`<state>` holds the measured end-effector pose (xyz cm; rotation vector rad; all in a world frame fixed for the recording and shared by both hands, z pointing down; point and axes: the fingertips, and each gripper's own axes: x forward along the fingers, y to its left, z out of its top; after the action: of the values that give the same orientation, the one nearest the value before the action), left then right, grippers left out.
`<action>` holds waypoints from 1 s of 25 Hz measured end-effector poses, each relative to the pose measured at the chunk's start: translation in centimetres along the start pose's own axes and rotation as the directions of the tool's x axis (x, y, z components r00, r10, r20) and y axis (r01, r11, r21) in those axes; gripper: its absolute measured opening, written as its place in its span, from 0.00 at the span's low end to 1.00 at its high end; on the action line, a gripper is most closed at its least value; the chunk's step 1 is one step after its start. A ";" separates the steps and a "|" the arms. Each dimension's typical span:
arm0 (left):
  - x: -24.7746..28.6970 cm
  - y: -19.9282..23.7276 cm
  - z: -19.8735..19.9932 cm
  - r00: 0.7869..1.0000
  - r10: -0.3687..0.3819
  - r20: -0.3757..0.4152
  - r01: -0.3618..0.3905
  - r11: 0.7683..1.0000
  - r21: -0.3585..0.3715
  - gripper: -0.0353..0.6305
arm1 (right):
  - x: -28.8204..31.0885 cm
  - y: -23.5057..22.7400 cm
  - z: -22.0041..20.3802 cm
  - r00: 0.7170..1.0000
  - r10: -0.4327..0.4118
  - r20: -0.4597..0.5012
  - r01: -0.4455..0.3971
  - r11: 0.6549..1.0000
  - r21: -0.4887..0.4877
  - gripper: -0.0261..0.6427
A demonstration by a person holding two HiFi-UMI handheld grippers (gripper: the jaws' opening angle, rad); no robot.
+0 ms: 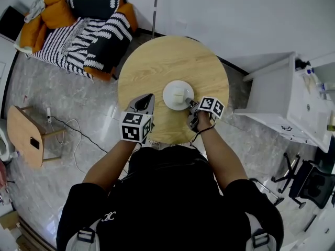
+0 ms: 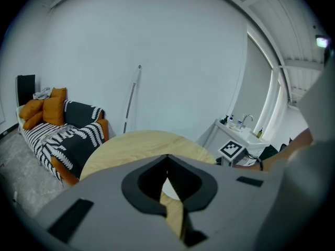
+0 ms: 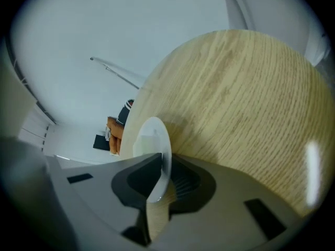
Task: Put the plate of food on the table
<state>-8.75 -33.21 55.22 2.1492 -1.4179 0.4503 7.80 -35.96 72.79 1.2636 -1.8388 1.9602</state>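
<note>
Plate of food (image 1: 170, 94) is seen set flat on the round wooden desk (image 1: 157, 67), its rim loosely straddled by the parted jaws of the right gripper (image 1: 191, 105), seemingly for release; the left gripper (image 1: 151, 98) is held idle nearby, jaws together, empty. No writing is legible, only square markers (image 1: 211, 105).

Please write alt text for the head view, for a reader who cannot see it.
Seen from above, a white plate with pale food sits on a round wooden table, with the right gripper at its rim. The left gripper hangs over the table's near edge, empty.
</note>
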 end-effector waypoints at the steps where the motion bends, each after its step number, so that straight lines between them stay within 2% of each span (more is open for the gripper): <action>1: 0.0 0.0 0.2 1.000 -0.005 0.006 0.005 1.000 -0.010 0.06 | -0.1 -0.1 0.0 1.000 -0.023 -0.001 0.023 1.000 -0.022 0.11; 6: -0.4 -0.1 1.5 0.999 -0.020 0.036 0.020 1.000 0.003 0.06 | -1.1 -0.7 0.6 0.987 -0.154 0.042 0.158 0.977 -0.140 0.15; 10: -0.4 -0.6 2.0 0.998 -0.035 0.047 0.034 0.999 0.032 0.06 | -1.5 -1.0 0.7 0.966 -0.250 0.068 0.259 0.928 -0.266 0.24; 12: -0.3 -0.8 2.2 0.998 -0.046 0.050 0.044 0.998 0.042 0.06 | -2.1 -1.4 0.8 0.946 -0.307 0.105 0.324 0.895 -0.307 0.28; 14: -0.4 -1.1 2.5 0.997 -0.057 0.056 0.054 0.997 0.054 0.06 | -3.1 -1.8 1.1 0.927 -0.342 0.154 0.375 0.868 -0.327 0.27; 15: -0.4 -1.2 2.6 0.996 -0.061 0.059 0.057 0.997 0.059 0.06 | -3.7 -2.0 1.3 0.919 -0.350 0.181 0.391 0.860 -0.327 0.17; 16: -0.4 -1.2 2.7 0.996 -0.064 0.060 0.060 0.996 0.063 0.06 | -4.4 -2.1 1.5 0.914 -0.348 0.207 0.400 0.856 -0.326 0.05; 18: -0.5 -1.3 2.8 0.995 -0.071 0.063 0.067 0.995 0.069 0.06 | -5.3 -1.8 1.8 0.923 -0.306 0.234 0.372 0.868 -0.329 0.05; 21: -0.5 -1.7 3.1 0.994 -0.085 0.073 0.079 0.993 0.084 0.06 | -5.8 0.0 1.3 0.964 -0.166 0.210 0.232 0.910 -0.344 0.05; 23: -0.4 -2.2 3.2 0.993 -0.095 0.076 0.088 0.991 0.097 0.06 | -6.5 1.1 1.1 0.970 -0.108 0.216 0.183 0.912 -0.367 0.05; 25: -0.3 -2.6 3.4 0.991 -0.105 0.078 0.097 0.989 0.109 0.06 | -7.6 2.4 1.1 0.967 -0.068 0.246 0.167 0.898 -0.408 0.05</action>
<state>-6.48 -34.17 51.70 2.3368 -1.3486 0.4097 11.52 -34.40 65.85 1.4506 -2.0861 1.2913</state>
